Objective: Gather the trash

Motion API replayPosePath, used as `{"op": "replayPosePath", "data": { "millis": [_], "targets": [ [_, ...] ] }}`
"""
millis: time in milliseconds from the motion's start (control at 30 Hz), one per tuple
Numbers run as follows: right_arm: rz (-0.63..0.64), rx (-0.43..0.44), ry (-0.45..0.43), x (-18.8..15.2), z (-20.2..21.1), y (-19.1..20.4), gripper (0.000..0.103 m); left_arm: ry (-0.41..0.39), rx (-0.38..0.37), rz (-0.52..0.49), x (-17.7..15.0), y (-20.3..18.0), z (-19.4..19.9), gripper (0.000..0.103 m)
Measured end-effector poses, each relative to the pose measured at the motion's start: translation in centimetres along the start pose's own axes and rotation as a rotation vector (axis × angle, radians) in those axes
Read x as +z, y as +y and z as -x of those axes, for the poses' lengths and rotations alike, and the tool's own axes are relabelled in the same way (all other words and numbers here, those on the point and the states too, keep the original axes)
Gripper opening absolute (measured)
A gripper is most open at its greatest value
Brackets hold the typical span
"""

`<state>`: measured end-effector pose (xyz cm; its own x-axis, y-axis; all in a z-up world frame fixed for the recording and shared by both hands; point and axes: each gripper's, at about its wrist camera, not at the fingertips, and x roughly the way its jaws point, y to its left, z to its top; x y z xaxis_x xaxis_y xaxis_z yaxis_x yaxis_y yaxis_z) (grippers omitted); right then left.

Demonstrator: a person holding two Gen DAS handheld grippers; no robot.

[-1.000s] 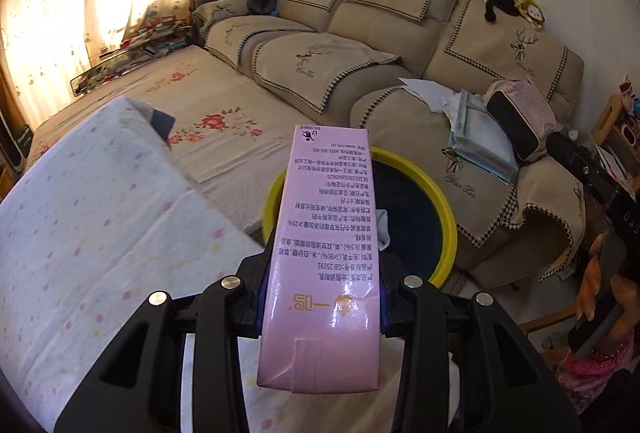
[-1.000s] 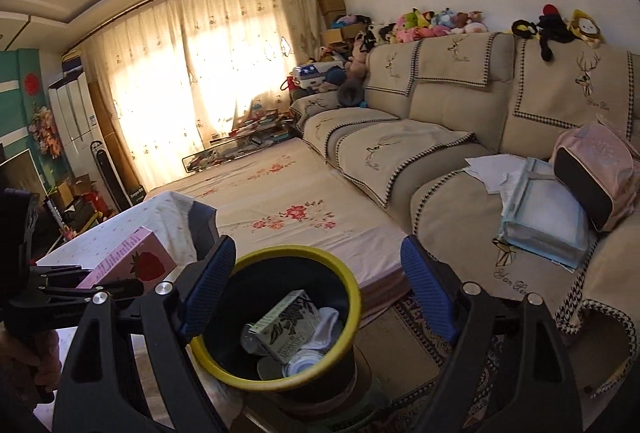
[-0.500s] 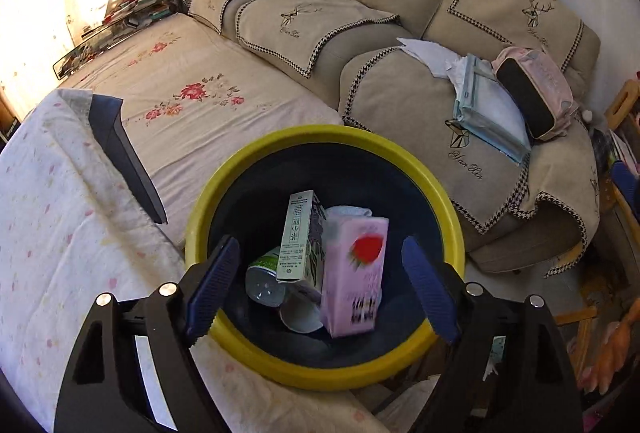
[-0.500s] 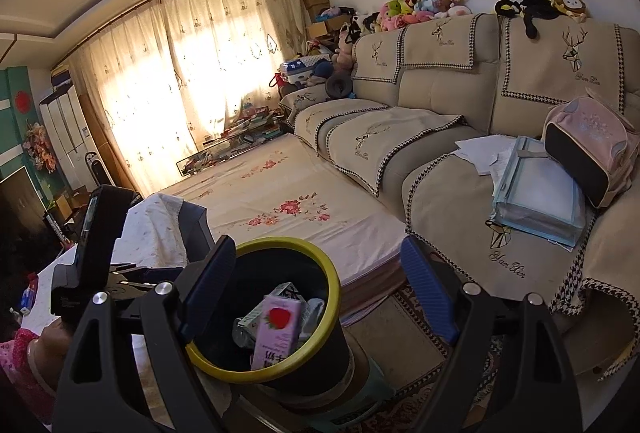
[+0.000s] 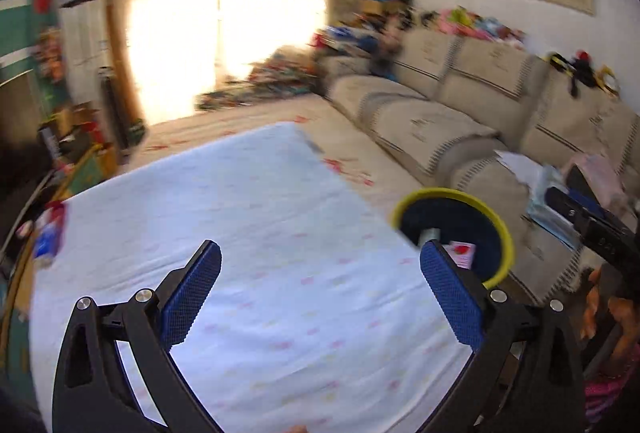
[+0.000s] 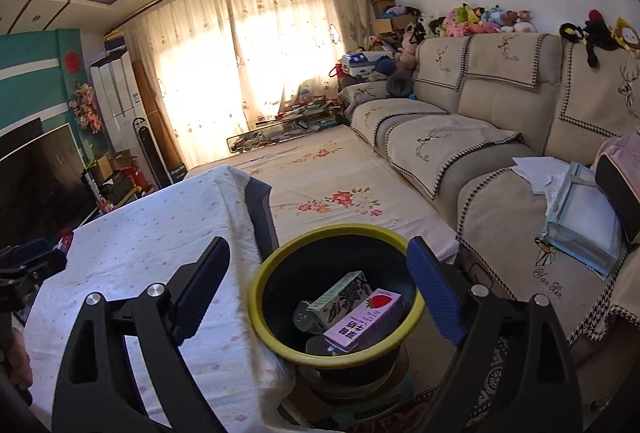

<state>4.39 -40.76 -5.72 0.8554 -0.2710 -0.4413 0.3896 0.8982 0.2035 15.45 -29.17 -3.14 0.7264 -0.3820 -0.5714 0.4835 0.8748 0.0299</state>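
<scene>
My left gripper is spread wide with nothing between its blue pads; those jaws have just been opening. It hangs over the surface, which wears a white cloth with small pastel flecks. That view is smeared, so I can't read detail in it. Off to its right I see the yellow-rimmed bin, with a pink corner peeking over the right pad.

Over on my right gripper, the jaws stand apart too, gripping nothing, and they have just eased a little wider. Through the gap I'm looking straight down into the bin, which sits just beside the edge of the cloth-covered surface. Inside it, the pink strawberry carton lies on its side, resting against the green patterned carton, and there's a clear bottle tucked under the left end of the green one. Something pale lies below them, but I can't make it out.

At the far left edge of the right view I catch the dark body of the left gripper above the surface. Beyond the bin, the floral bedspread runs along the beige sofa.
</scene>
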Motion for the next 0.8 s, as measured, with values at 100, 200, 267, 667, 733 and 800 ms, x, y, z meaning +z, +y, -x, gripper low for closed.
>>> {"op": "replayPosePath", "data": {
  "millis": [100, 200, 267, 667, 733, 800],
  "targets": [
    [0.05, 0.047, -0.011, 0.1, 1.0, 2.7, 0.09, -0.009, 0.18, 0.103, -1.8, 4.5, 3.4, 0.098],
    [0.099, 0.086, -0.027, 0.0, 2.2, 5.2, 0.091, -0.023, 0.221, 0.204, -3.7, 8.1, 6.6, 0.098],
    [0.13, 0.105, -0.03, -0.1, 3.0, 6.8, 0.093, -0.034, 0.249, 0.243, -4.9, 9.5, 8.6, 0.098],
    [0.224, 0.177, -0.031, -1.8, 8.6, 11.0, 0.096, -0.149, 0.315, 0.254, -10.3, 10.0, 19.6, 0.098],
    [0.219, 0.176, -0.029, -2.0, 9.2, 10.9, 0.096, -0.157, 0.295, 0.257, -10.4, 9.3, 20.3, 0.098],
    [0.2, 0.178, -0.024, -2.0, 9.3, 10.5, 0.096, -0.165, 0.287, 0.254, -10.4, 8.8, 20.8, 0.098]
  ]
}}
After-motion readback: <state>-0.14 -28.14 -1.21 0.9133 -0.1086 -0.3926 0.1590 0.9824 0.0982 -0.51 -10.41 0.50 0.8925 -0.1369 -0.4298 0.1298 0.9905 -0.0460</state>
